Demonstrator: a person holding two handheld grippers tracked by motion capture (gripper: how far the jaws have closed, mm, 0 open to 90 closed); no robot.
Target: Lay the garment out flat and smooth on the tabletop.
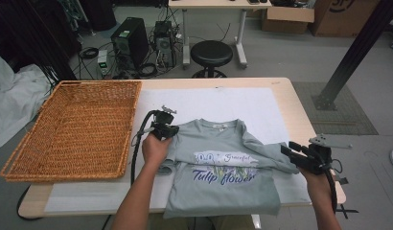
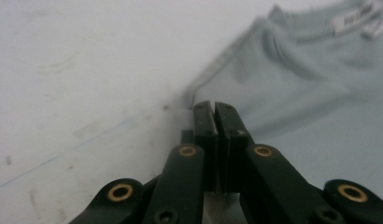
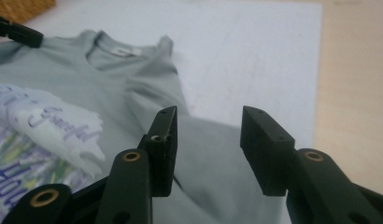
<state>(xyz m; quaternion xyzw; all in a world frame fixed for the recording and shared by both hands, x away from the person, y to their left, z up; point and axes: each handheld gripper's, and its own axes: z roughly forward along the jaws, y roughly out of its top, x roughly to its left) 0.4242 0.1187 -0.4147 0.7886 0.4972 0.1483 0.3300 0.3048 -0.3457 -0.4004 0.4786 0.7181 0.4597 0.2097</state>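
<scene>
A grey-green T-shirt (image 1: 223, 191) printed "Tulip flower" lies front up on a white mat (image 1: 209, 100), its sleeves folded inward. My left gripper (image 1: 169, 130) rests at the shirt's left shoulder. In the left gripper view its jaws (image 2: 213, 108) are pressed together right on the shoulder edge of the T-shirt (image 2: 311, 84), and seem to pinch the cloth. My right gripper (image 1: 286, 149) hovers at the shirt's right side over the folded sleeve. It stands open (image 3: 208, 121), with the T-shirt (image 3: 147, 84) below the gap and nothing gripped.
A large wicker basket (image 1: 79, 129) stands on the table's left part, beside the mat. Bare wooden tabletop (image 1: 300, 110) runs along the right edge. Behind the table are a black stool (image 1: 211, 53) and computer towers (image 1: 132, 40) on the floor.
</scene>
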